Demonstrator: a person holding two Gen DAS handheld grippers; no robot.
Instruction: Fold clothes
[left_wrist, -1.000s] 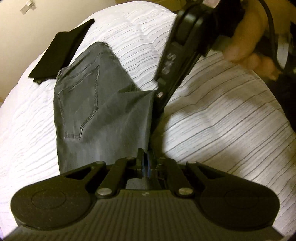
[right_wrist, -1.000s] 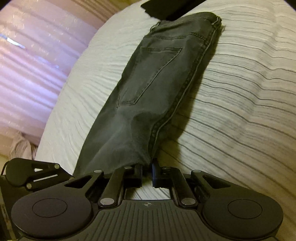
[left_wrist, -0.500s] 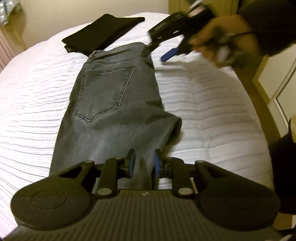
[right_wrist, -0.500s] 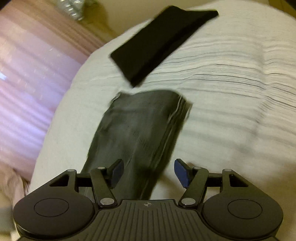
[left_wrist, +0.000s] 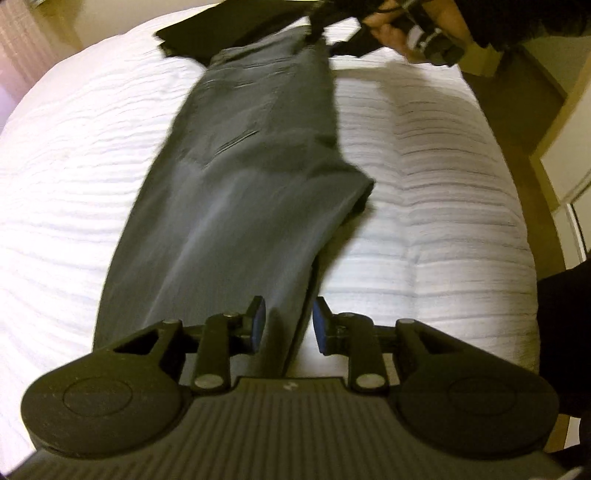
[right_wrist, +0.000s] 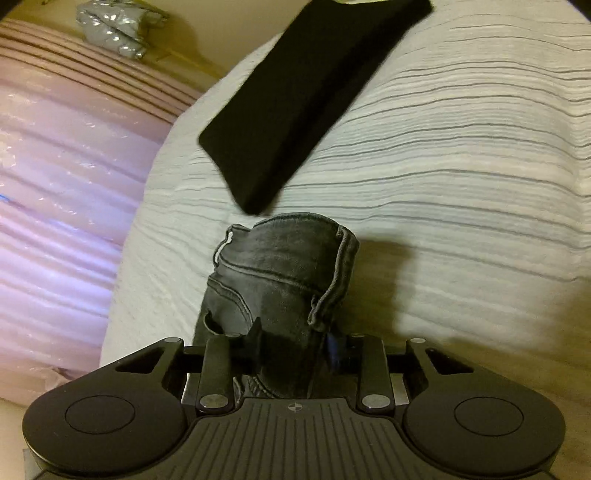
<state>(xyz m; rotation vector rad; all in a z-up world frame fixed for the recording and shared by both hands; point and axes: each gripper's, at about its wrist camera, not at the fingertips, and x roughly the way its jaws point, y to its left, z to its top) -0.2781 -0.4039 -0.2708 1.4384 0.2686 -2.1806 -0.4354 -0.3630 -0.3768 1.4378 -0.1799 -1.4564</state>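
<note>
The left gripper (left_wrist: 286, 325) hangs over the near end of the dark grey jeans (left_wrist: 255, 177), its two blue-faced pads (left_wrist: 258, 321) parted with a clear gap; the edge of the trouser fabric runs up between them, but neither pad presses on it. The jeans lie lengthwise on the white ribbed bedspread (left_wrist: 424, 184), legs folded together into one long strip that runs from this gripper toward the far side of the bed, with a corner of cloth jutting out on the right side partway along. At the far waistband end, the right gripper (right_wrist: 293, 345) is at work, seen from the left wrist view as a dark blurred shape in the person's hand (left_wrist: 391, 29). In its own view the waistband of the jeans (right_wrist: 284, 269) rises bunched and curled between its jaws, which are closing around the fabric; shadow hides the contact, so whether the pads already bite cannot be told. Just beyond the waistband, a folded black garment (right_wrist: 306, 99) lies on the bedspread (right_wrist: 461, 155), one corner nearly meeting the denim. To the left of the bed a pale pink pleated curtain (right_wrist: 66, 177) hangs, and a crumpled silver object (right_wrist: 114, 31) sits against the wall above it.
</note>
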